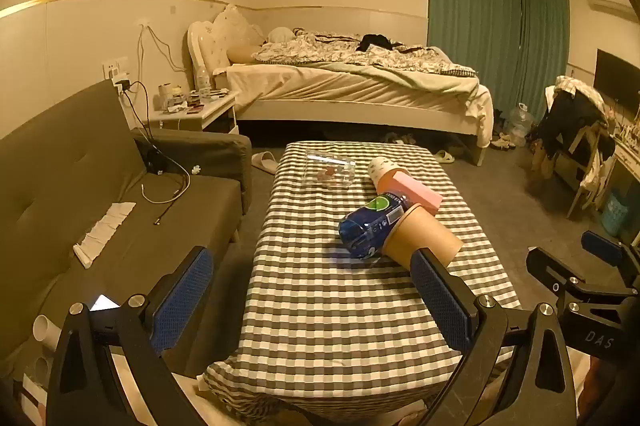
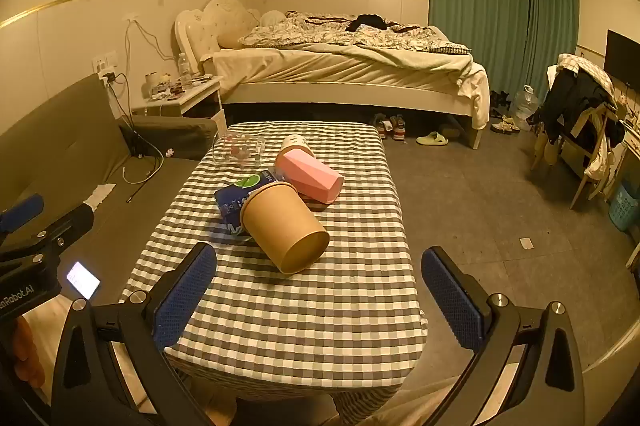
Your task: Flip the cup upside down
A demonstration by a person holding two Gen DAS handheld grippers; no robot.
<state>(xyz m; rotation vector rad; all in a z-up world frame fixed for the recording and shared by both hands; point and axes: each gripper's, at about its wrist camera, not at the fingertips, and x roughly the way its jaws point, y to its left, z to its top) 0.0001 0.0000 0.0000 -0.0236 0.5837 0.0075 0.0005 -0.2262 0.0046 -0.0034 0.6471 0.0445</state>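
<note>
A brown paper cup (image 2: 282, 228) lies on its side on the checked tablecloth (image 2: 288, 314), its base end toward me and its rim against a blue packet (image 2: 236, 199). It also shows in the left wrist view (image 1: 422, 240), partly behind my left gripper's right finger. A pink cup (image 2: 312, 177) lies on its side behind it, with a white patterned cup (image 2: 295, 142) beyond. My right gripper (image 2: 318, 300) is open and empty, just short of the brown cup. My left gripper (image 1: 312, 300) is open and empty, left of the cup.
A clear plastic box (image 1: 330, 169) sits at the table's far left. A grey sofa (image 1: 100, 193) runs along the left, with cables and a white cloth on it. A bed (image 2: 344, 73) stands behind the table. A chair with clothes (image 2: 580, 121) stands at right.
</note>
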